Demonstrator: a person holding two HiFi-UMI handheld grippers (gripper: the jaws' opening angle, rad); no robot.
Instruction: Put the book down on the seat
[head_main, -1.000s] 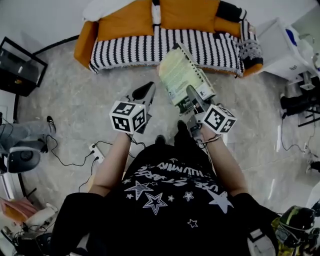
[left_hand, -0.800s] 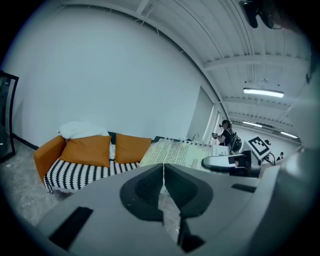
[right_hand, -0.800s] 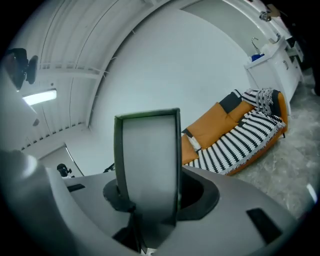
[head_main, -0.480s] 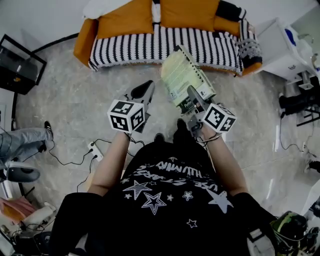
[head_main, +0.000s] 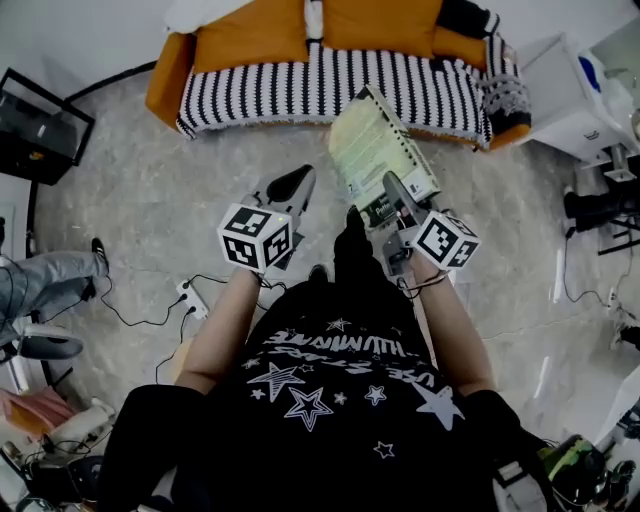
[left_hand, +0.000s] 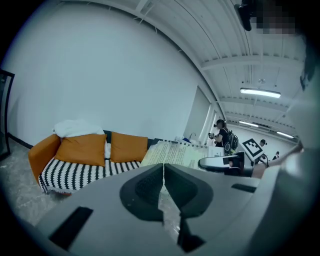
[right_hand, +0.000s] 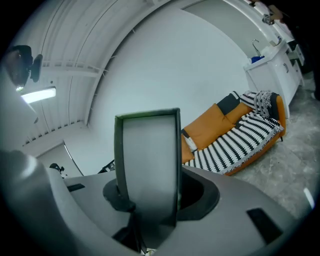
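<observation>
A pale green spiral-bound book (head_main: 378, 152) is held in the air over the floor, short of the sofa. My right gripper (head_main: 397, 198) is shut on its near edge. In the right gripper view the book's edge (right_hand: 149, 165) stands upright between the jaws and fills them. The striped seat (head_main: 340, 88) of an orange sofa lies ahead, with orange cushions (head_main: 250, 42) at its back. My left gripper (head_main: 288, 187) hangs to the left of the book, shut and empty; in its own view the jaws (left_hand: 163, 176) meet, and the book (left_hand: 175, 153) shows to the right.
A black cabinet (head_main: 35, 125) stands at the far left. White furniture (head_main: 580, 95) stands right of the sofa. A power strip and cable (head_main: 190, 296) lie on the marble floor by my feet. A person's leg (head_main: 40, 275) is at the left edge.
Both grippers and the book have drifted slightly forward and right toward the sofa. The leg at the left edge has shifted.
</observation>
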